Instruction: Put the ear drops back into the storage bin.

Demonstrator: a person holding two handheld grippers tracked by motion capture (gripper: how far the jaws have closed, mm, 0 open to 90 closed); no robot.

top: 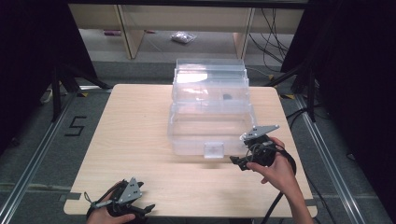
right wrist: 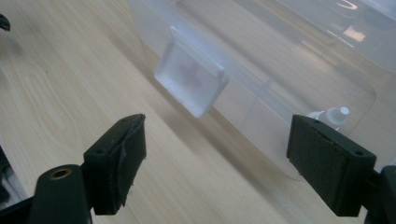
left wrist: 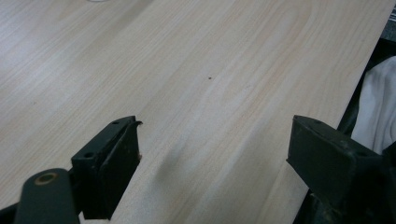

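Observation:
A clear plastic storage box (top: 210,126) with its lid raised at the back stands in the middle of the wooden table (top: 135,135). Its front latch (top: 214,150) hangs on the near wall, seen closer as a frosted latch (right wrist: 190,79) in the right gripper view. My right gripper (top: 237,162) is open, just right of the latch and near the box's front right corner, jaws wide apart with nothing between them. My left gripper (top: 145,208) is open, low over the table's near left edge, far from the box. A small white bottle (right wrist: 332,115) lies inside the box.
A dark small item (top: 227,97) sits in the upper tray of the box. Wooden shelving legs (top: 128,32) and cables (top: 271,42) lie beyond the table's far edge. White cloth (left wrist: 378,107) shows past the table's near edge.

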